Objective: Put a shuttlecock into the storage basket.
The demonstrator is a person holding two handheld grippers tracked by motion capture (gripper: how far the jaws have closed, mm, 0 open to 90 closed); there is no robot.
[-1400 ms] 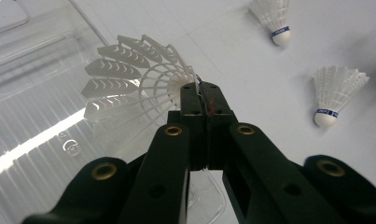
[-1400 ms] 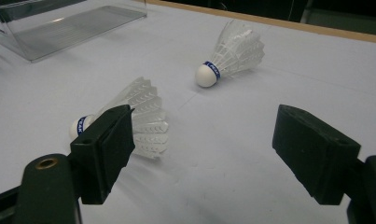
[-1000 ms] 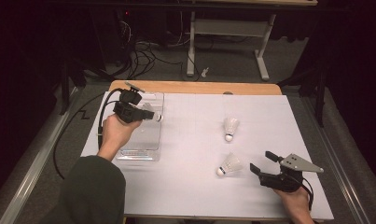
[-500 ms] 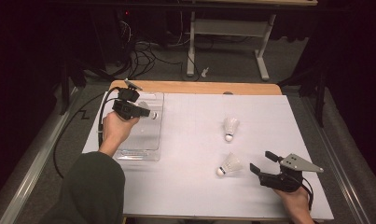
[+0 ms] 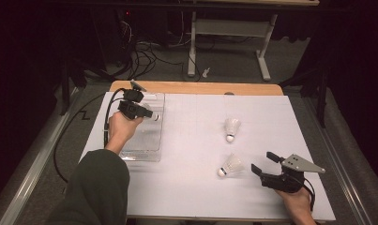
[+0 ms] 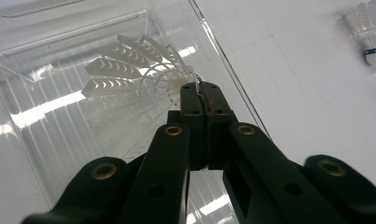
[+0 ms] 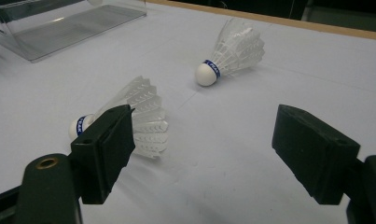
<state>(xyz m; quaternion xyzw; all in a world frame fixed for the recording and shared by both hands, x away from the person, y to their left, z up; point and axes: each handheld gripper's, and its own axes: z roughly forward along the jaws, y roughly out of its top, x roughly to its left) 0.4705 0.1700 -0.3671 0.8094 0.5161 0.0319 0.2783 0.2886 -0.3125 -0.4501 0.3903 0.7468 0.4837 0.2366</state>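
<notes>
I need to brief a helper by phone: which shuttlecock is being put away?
Find the clear plastic tray at the white table's left edge. Above it, the left hand-held gripper pinches a white feather shuttlecock. The other two shuttlecocks lie loose on the table.

High view looks down over the table (image 5: 196,197); both gripper views (close, low) share its shuttlecocks (image 7: 230,46)

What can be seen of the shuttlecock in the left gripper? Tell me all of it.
The held shuttlecock is white, with a skirt of feather-like vanes fanned out on thin ribs. The left gripper is shut on the skirt's edge, jaws pinched together. It hangs over the clear plastic tray, skirt spreading away from the jaws; whether it touches the tray floor cannot be told. In the high view it shows as a small white tip at the gripper, above the tray at the table's left. Its cork end is hidden.
</notes>
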